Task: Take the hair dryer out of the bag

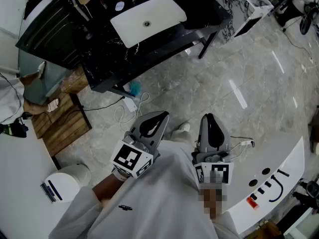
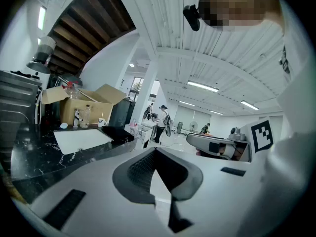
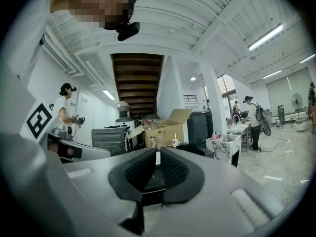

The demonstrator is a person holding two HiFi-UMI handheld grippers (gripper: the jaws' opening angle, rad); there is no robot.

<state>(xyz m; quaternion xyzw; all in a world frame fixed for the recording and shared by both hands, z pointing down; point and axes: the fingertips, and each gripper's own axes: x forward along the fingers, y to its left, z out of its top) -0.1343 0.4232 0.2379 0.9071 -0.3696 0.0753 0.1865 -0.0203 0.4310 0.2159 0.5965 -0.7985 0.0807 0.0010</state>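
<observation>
I see no hair dryer and no bag in any view, so I can't say where either sits. My guess is somewhere on or past the black counter (image 1: 164, 46) ahead of me, near the white sink (image 1: 147, 19) or the open cardboard box (image 3: 165, 127).

A hair dryer should be a hard, smooth plastic shell, fairly light but heavier at the barrel end, with a cord that trails and may snag. I would take it by the handle, close under the barrel, where my pads get flat sides and it won't swing. The barrel itself would likely be too round and slick. The bag will probably be soft and cave in, so one gripper should pin its rim while the other pulls.

For now I hold both grippers close to my chest, well back from the counter and over the pale stone floor (image 1: 239, 73). My left gripper (image 1: 158, 117) has its pads pressed together and is empty. My right gripper (image 1: 209, 121) is drawn nearly together, with only a thin slit between the pads and nothing in it.
</observation>
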